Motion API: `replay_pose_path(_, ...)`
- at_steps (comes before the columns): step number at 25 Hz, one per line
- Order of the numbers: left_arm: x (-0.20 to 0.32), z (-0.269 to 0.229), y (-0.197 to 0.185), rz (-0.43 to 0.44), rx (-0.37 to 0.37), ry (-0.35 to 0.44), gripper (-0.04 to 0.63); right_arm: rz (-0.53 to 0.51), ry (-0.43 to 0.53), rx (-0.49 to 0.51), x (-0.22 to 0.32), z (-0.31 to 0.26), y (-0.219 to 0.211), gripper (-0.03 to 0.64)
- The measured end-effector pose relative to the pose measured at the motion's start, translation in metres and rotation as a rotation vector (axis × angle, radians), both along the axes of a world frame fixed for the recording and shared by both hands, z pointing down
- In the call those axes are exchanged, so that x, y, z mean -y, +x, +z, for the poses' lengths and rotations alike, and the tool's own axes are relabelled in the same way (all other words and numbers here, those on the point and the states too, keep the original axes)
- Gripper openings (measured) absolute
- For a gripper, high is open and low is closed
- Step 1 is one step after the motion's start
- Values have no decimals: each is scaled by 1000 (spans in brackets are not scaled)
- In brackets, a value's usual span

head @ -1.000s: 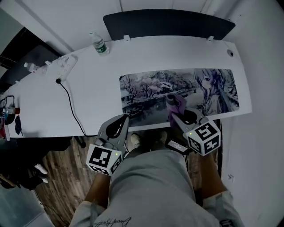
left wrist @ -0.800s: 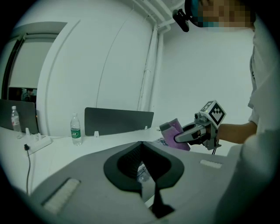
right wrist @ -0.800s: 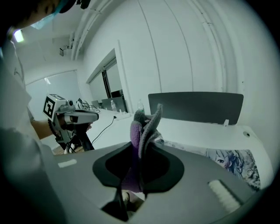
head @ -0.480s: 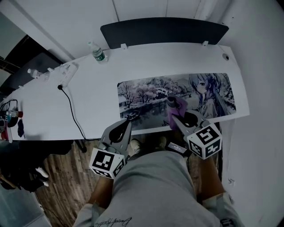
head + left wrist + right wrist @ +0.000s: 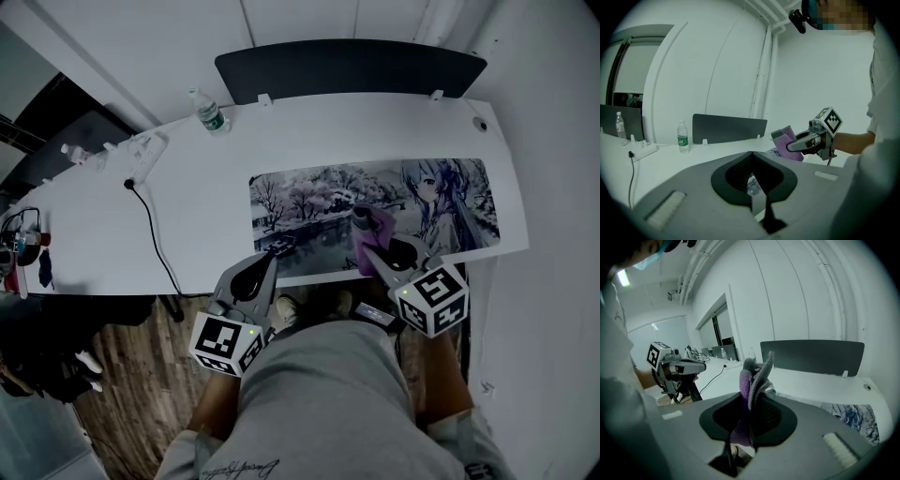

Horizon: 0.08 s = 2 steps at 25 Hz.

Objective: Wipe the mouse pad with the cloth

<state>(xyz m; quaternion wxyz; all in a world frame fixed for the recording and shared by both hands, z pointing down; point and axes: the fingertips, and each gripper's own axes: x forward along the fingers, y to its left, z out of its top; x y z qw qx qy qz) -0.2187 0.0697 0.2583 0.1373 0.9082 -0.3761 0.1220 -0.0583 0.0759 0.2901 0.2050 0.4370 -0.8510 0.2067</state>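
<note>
A long printed mouse pad lies flat on the white desk, reaching to the desk's right end. My right gripper is shut on a folded purple-and-grey cloth, held over the pad's front edge; the same cloth stands up between the jaws in the right gripper view. My left gripper is shut with nothing in it, at the desk's front edge left of the pad. In the left gripper view the right gripper with the cloth hangs above the desk.
A water bottle stands at the desk's back, left of a dark partition panel. A power strip with a black cable lies on the left half. Wooden floor and my legs are below the front edge.
Both grippers have stayed almost where they were; the head camera has shifted slightly. The cloth remains clamped in the right gripper.
</note>
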Motion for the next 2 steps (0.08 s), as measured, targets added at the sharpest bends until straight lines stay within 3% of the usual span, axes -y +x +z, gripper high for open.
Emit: replay_pose_path(2, 0, 0, 2, 2, -1, -1, 18, -5, -6, 2, -2, 0, 0, 86)
